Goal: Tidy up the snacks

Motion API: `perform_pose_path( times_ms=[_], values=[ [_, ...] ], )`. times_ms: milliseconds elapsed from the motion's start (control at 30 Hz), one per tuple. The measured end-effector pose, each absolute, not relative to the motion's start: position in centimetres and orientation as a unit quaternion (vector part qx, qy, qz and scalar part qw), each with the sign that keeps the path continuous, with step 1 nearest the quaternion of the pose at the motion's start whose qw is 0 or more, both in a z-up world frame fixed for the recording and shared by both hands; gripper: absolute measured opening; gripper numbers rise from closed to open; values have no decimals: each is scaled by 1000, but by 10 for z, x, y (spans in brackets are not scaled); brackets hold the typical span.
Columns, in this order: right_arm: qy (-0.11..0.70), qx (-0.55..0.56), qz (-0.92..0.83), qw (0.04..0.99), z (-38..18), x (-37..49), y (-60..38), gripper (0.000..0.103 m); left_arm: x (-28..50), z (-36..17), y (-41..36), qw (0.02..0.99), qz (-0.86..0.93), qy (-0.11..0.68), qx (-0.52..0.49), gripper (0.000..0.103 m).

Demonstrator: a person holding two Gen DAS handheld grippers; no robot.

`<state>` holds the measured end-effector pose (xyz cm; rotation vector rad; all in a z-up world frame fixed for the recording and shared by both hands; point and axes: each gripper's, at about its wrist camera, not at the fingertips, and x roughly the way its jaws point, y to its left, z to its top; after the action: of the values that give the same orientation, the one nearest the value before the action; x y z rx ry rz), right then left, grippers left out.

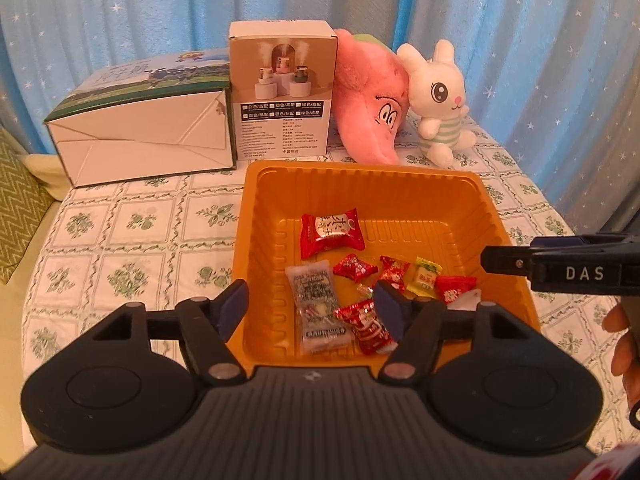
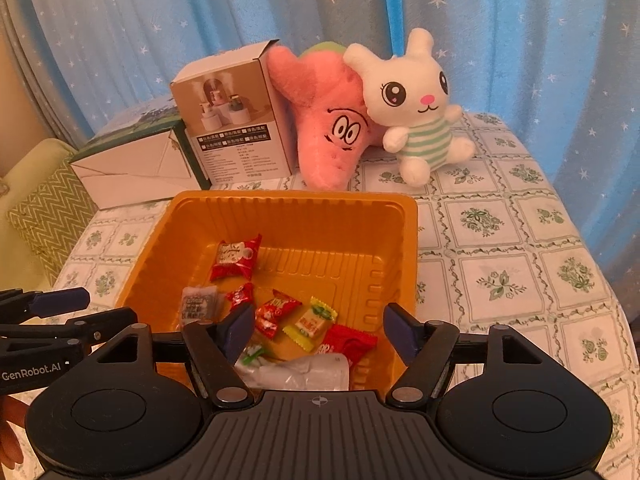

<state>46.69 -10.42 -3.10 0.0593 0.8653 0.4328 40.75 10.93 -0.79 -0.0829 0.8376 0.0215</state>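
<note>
Both grippers over the orange tray [image 1: 256,216], which sits on the floral tablecloth [image 1: 132,240] in front of two boxes and two plush toys. Left gripper [image 1: 310,306]: jaws wide, nothing between them, poised above the near-left cluster, the clear printed packet [image 1: 318,306] and a red foil candy [image 1: 366,326]. Right gripper [image 2: 320,330]: jaws wide and empty too, above the tray's near-right corner, where a yellow candy [image 2: 310,322], a red packet [image 2: 348,342] and a clear wrapper [image 2: 296,372] lie. A large red packet [image 1: 332,234] lies apart toward the tray's middle. All visible snacks are inside the tray; none seen on the cloth (the near edge is hidden by the gripper bodies). Judgement: collecting looks finished or nearly so; any remaining step is tidying. If regrasping, pick one wrapper by its crimped end, descend straight, close slowly, since foil likely slips and neighbours touch. Keep the two tools apart; they crowd the same tray.
</note>
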Motion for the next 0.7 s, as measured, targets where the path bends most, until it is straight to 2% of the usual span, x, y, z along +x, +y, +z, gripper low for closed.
perform_pose_path(
  times_ms=[700],
  values=[
    [394, 15, 202, 896, 14, 327, -133, 71, 276, 47, 77, 926, 45, 375, -23, 66]
  ],
)
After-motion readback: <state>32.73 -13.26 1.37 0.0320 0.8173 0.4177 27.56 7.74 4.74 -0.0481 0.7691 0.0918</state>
